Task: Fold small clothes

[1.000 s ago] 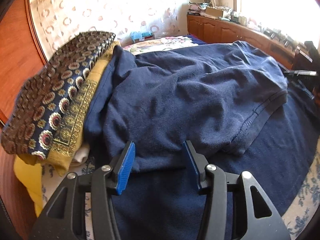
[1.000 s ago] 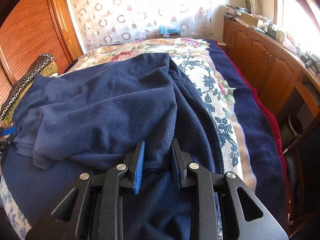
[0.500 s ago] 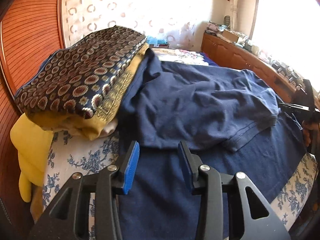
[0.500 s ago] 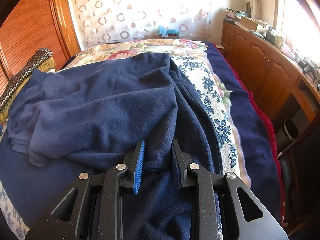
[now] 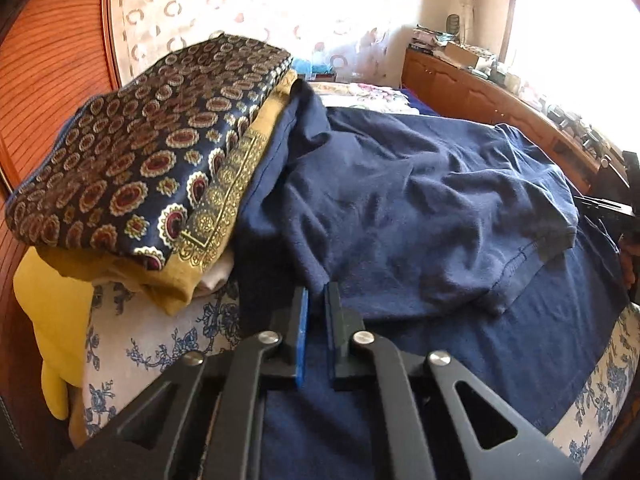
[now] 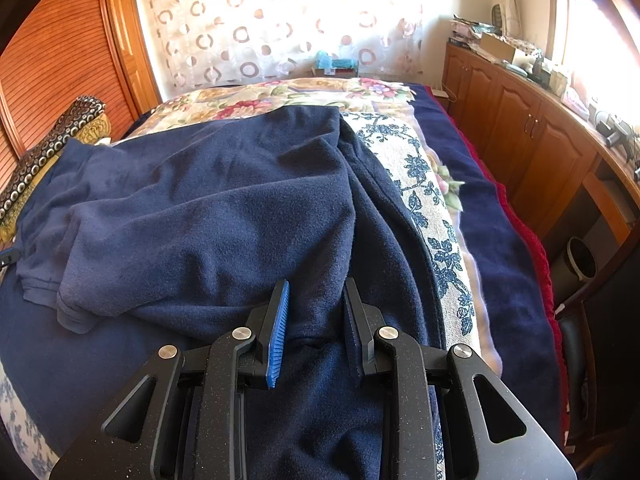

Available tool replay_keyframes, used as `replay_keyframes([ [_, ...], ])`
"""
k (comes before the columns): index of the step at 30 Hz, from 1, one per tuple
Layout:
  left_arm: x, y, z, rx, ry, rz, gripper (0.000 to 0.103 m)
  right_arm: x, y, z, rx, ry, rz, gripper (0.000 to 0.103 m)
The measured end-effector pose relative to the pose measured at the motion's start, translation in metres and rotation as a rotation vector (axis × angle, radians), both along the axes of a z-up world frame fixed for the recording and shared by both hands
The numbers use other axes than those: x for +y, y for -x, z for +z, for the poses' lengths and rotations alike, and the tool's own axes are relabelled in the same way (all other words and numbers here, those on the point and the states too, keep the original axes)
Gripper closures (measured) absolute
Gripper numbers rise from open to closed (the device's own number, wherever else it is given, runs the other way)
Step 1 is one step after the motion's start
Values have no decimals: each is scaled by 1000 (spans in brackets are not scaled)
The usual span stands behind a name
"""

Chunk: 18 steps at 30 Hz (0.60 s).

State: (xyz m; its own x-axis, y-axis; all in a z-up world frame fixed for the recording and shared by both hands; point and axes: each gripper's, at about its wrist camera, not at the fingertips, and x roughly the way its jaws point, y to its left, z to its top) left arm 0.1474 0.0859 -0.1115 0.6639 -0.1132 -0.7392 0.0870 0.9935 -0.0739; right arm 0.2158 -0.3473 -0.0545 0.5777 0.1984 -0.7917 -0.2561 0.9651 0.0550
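A navy blue shirt point(image 5: 420, 208) lies crumpled on the bed, one part folded over itself. It also shows in the right wrist view point(image 6: 224, 216). My left gripper point(image 5: 316, 300) sits at the shirt's near left edge with its jaws nearly together, pinching navy fabric between the pads. My right gripper point(image 6: 316, 292) rests over the shirt's right side with its jaws apart, straddling a ridge of cloth, nothing clamped.
A stack of folded patterned and yellow cloths point(image 5: 152, 160) lies left of the shirt, against the wooden headboard point(image 5: 48, 80). The floral bedspread point(image 6: 424, 184) lies to the right, then wooden cabinets point(image 6: 532, 136) along the window wall.
My left gripper has closed from wide open onto the shirt's left edge and moved in toward it. My right gripper has barely moved and stays open.
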Motion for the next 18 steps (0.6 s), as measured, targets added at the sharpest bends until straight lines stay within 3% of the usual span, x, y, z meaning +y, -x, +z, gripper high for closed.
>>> replay_keyframes([
  [6,1,6,9,-31,-1,-3,102,0,-2,1,-2,14,0,80],
  [7,2,7,11,-36,-1,0,102,1,-1,2,2,15,5,98],
  [10,6,16,22,-64,18,2,102,8,5,12,-12,22,41,99],
  [18,3,43,65,-175,82,-24,102,-3,33,69,-136,-76,86,99],
])
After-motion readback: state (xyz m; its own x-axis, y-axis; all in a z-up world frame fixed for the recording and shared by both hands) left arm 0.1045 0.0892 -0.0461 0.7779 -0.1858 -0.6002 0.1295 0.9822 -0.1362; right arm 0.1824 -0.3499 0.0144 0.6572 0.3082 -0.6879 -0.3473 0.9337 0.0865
